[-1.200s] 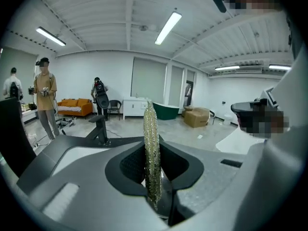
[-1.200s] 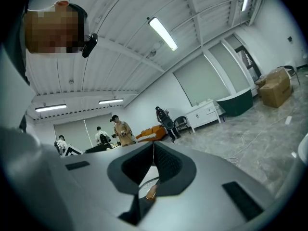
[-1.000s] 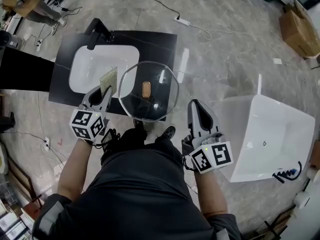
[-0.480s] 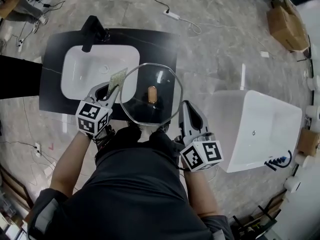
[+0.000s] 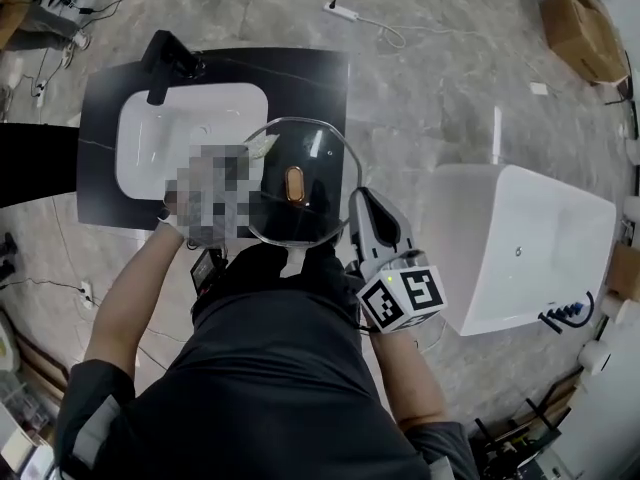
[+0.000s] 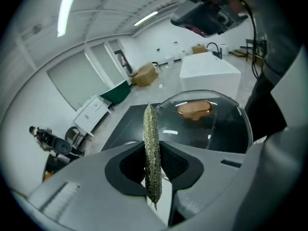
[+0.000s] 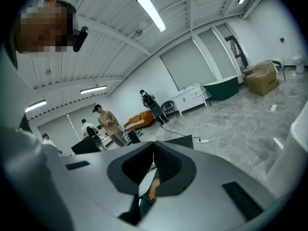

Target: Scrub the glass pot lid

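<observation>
Glass lid rim in R hand-held gripper, L hand-held gripper pinching scourer

So the glass pot lid, clear with a tan oval knob, is being held up by its rim, knob-side up. A glittery gold scrub pad is being held edge-on just beside its left rim.
</observation>
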`<state>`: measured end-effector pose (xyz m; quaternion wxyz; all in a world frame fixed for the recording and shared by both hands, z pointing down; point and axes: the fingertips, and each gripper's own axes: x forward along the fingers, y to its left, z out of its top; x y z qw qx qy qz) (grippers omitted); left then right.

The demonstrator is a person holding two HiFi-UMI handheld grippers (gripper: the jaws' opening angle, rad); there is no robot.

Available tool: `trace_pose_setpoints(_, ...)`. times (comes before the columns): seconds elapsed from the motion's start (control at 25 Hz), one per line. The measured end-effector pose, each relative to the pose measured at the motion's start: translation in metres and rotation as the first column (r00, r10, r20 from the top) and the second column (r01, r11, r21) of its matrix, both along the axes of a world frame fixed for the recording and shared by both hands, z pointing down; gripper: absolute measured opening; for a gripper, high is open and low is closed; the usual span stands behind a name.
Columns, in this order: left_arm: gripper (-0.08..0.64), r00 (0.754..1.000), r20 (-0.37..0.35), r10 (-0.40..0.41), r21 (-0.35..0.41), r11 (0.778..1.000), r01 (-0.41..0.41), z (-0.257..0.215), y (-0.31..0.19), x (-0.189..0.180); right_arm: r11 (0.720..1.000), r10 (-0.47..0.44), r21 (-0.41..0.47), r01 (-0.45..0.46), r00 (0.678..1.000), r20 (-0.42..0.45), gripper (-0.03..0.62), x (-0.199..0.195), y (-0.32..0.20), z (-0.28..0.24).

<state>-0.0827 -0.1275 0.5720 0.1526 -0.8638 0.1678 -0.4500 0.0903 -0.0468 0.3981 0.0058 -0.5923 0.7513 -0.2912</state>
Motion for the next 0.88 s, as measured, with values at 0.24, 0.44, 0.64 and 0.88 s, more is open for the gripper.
trace_pose_setpoints(0.24, 0.071, 0.986, 0.127, 0.109, 0.031, 0.993, -0.114, 0.029, 0.01, 0.007, 0.999, -0.011, -0.036, 0.014, 0.997, 0.075, 0.008, 0.006, 0.009, 0.015)
trace_pose_setpoints(0.44, 0.071, 0.977, 0.156, 0.145, -0.01, 0.989, -0.146, 0.036, 0.026, 0.008, 0.999, -0.017, -0.033, 0.02, 0.996, 0.093, 0.008, 0.008, 0.013, 0.018)
trace_pose_setpoints(0.64, 0.071, 0.967, 0.178, 0.182, -0.027, 0.983, -0.181, 0.037, 0.049, 0.005, 0.999, -0.02, -0.035, 0.024, 0.994, 0.106, 0.008, 0.008, 0.017, 0.013)
trace_pose_setpoints(0.88, 0.071, 0.958, 0.188, 0.215, -0.038, 0.977, -0.212, 0.037, 0.09, 0.003, 0.999, -0.019, -0.036, 0.022, 0.997, 0.077, 0.008, 0.008, 0.028, 0.013)
